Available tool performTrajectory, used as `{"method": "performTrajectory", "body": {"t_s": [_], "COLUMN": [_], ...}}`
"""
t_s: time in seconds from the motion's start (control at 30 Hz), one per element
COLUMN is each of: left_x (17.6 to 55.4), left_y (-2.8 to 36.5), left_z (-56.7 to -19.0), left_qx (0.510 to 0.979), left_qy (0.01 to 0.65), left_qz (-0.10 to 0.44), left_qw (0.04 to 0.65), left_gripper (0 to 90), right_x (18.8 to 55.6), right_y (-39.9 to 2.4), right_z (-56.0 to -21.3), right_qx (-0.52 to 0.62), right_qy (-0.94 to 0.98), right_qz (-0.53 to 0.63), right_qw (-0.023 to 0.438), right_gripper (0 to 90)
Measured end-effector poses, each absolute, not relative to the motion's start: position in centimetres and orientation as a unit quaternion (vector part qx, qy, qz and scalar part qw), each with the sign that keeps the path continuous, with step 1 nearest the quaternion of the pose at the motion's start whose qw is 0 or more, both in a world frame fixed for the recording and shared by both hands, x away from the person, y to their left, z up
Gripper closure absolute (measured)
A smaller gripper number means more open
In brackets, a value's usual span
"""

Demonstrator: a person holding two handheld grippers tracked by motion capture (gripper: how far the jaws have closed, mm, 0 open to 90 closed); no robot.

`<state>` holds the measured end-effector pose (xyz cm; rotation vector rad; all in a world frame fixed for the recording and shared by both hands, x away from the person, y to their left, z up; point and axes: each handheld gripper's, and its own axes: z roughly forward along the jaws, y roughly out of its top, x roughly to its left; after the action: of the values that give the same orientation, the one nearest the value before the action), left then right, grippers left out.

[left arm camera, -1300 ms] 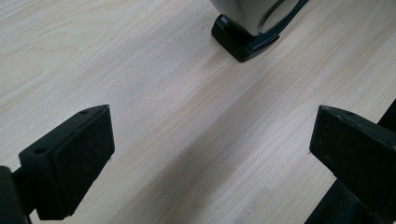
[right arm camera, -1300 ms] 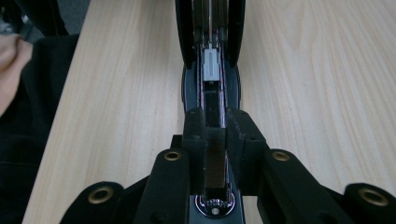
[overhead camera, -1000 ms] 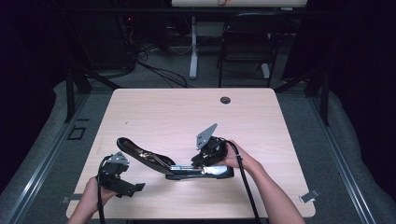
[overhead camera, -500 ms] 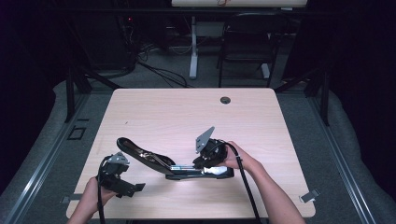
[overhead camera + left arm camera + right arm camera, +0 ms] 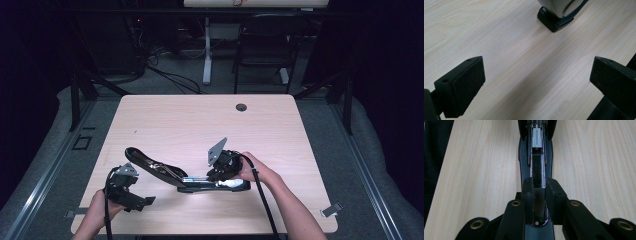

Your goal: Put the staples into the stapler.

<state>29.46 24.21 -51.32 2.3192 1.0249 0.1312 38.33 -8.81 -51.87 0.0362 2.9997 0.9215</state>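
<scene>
While the stapler (image 5: 185,176) lies opened out on the table (image 5: 165,120) near the front edge, btwn the two hands, its top arm swings up and back toward the left and its base sits flat. It's a black heavy-duty stapler w/ a metal staple channel (image 5: 537,167) running down the middle. It looks stiff and fairly heavy, prob. smooth plastic over steel, so slippery on the curved shell. The hinge makes it floppy as a whole: lift one end and the other half can swing. Best hold, I'd judge, is across the narrow magazine rail or the flat base, not the rounded handle.

The right gripper (image 5: 539,185) is clenched on the rail, pads squeezing the channel's sides from both flanks at the base end. The right hand (image 5: 252,171) comes in low from the right, forearm angled in from the bottom edge, gripper pointing left along the stapler's length.

The left gripper (image 5: 131,196) sits just left of the raised arm, apart from it, jaws spread wide w/ bare table btwn them and nothing held. The left hand (image 5: 100,202) rests near the table's front edge; the stapler's black tip (image 5: 554,20) shows ahead of that gripper.
</scene>
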Motion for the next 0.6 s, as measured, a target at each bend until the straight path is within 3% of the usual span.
{"method": "performTrajectory", "body": {"t_s": [0.33,0.6], "left_x": [29.5,29.5], "left_y": [24.2,24.4], "left_z": [-51.3,-51.1], "left_qx": [0.872,0.872], "left_qy": [0.385,0.383], "left_qz": [0.05,0.052], "left_qw": [0.299,0.299], "left_gripper": [0.1,0.1], "right_x": [38.4,38.5], "right_y": [-9.4,-9.8], "right_z": [-51.9,-51.5], "right_qx": [0.035,0.08], "right_qy": [0.956,0.958], "right_qz": [0.29,0.274], "right_qw": [-0.007,0.0], "right_gripper": [60.7,40.0]}}
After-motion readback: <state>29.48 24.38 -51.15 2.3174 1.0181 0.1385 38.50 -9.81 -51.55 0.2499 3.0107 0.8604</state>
